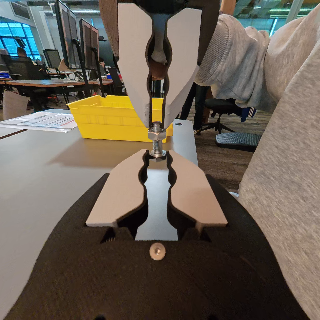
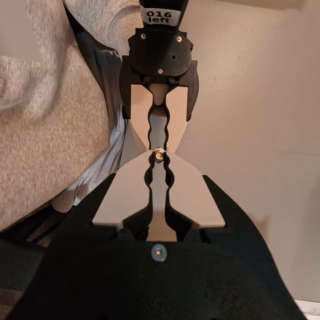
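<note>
Bolt [image 1: 157,144] stands upright between the two tools, held clear above the grey table [image 1: 43,173]. Left gripper [image 1: 157,156] is clenched on its hex head at the bottom. Right gripper [image 1: 156,125] comes down from above, fingertips pinched on the threaded top, right over the nut [image 1: 156,135], which sits high on the shank with bare thread showing below it. From the right wrist view it's a straight look down the bolt's end [image 2: 158,155]: right gripper [image 2: 158,158] tight around it, left gripper [image 2: 157,149] meeting it tip to tip.

So: nut is on the thread, well short of the head.

Yellow bin [image 1: 110,117] sits near the table's far edge, papers [image 1: 43,120] at the far left. Grey sleeve [image 1: 242,60] crowds the right; open room lies left.
</note>
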